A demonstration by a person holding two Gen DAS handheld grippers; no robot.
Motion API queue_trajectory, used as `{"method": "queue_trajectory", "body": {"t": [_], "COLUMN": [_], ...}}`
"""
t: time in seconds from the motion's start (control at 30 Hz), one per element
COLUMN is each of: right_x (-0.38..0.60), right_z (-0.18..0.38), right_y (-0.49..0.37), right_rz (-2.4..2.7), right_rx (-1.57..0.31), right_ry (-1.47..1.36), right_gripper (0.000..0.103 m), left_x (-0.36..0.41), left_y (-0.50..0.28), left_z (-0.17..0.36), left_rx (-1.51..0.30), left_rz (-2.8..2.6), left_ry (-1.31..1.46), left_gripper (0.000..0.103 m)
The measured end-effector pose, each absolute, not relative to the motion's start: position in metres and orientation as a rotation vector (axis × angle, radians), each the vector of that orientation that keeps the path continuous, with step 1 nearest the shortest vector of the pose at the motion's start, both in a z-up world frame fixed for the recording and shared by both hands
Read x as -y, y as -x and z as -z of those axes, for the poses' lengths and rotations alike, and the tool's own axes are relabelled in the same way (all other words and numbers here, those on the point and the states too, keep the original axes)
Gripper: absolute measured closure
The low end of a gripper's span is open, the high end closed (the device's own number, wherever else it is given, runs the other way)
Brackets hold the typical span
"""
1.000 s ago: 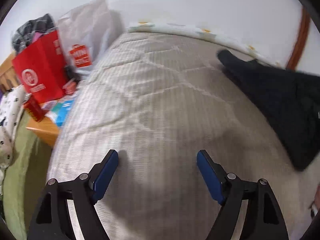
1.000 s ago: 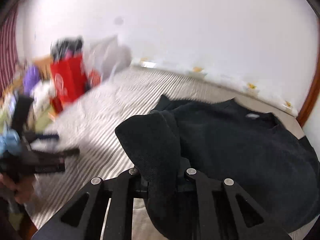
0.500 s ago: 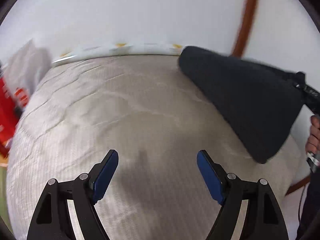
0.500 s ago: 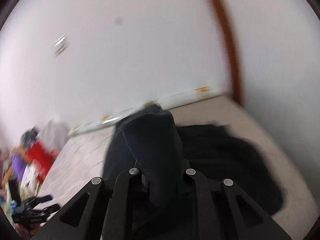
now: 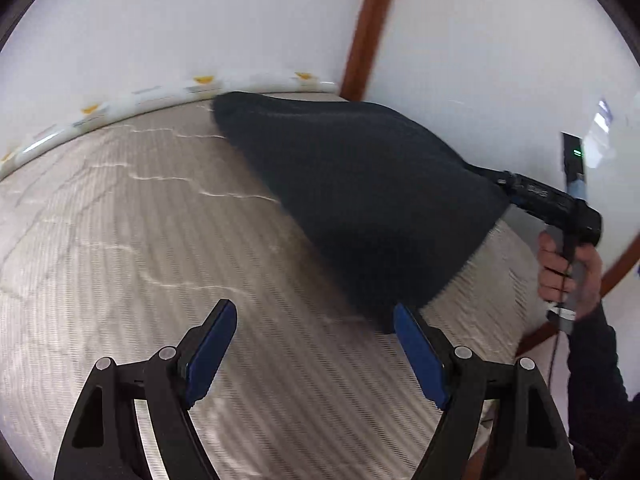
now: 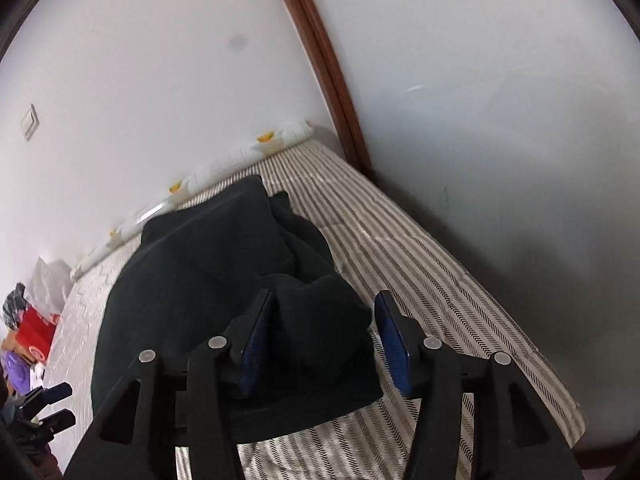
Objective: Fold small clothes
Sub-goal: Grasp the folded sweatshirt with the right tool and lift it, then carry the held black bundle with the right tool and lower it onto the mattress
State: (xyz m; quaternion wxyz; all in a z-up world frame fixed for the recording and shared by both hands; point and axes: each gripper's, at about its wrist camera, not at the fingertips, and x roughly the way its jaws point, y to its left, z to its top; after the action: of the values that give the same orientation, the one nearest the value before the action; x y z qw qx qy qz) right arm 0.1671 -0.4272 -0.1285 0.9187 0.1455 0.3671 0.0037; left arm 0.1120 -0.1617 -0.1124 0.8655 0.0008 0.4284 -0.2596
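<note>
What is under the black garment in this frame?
The striped mattress lies under the black garment, showing around its edges. Whatever sits directly beneath the fabric is covered. The open right gripper straddles its near fold.

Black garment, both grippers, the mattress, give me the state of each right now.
black garment: bunched, lying on the mattress, one fold between the right gripper's open fingers
left gripper: open, empty, above the mattress
right gripper: open, straddling a fold
mattress: bare, striped
</note>
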Motion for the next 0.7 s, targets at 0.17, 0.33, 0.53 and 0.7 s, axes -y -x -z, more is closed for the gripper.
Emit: {"method": "queue_trajectory", "body": {"t": [0.17,0.33,0.53,0.7], "right_x": [0.427,0.429,0.429,0.431], "right_z": [0.137,0.139,0.143,0.142], "right_y": [-0.18,-0.178,-0.176,-0.175], "right_rz": [-0.022,-0.02,-0.032,-0.046], "right_rx": [-0.792,-0.808,-0.826,-0.829], "right_ry": [-0.261,-0.287,-0.29,-0.333], "right_gripper": [0.052,0.054,0.062,0.071], "left_x": [0.182,0.204,0.22,0.219], "left_y": [-0.103,-0.103,-0.123,-0.131], "left_z": [0.118,0.132,0.145,0.147], "left_rx": [-0.915,-0.943,-0.988,-0.999], "left_rz": [0.581,0.59,0.585,0.588], "left_ry": [-0.034,-0.091,-0.076,-0.044], "left_gripper": [0.025,0.033,0.057,0.07]}}
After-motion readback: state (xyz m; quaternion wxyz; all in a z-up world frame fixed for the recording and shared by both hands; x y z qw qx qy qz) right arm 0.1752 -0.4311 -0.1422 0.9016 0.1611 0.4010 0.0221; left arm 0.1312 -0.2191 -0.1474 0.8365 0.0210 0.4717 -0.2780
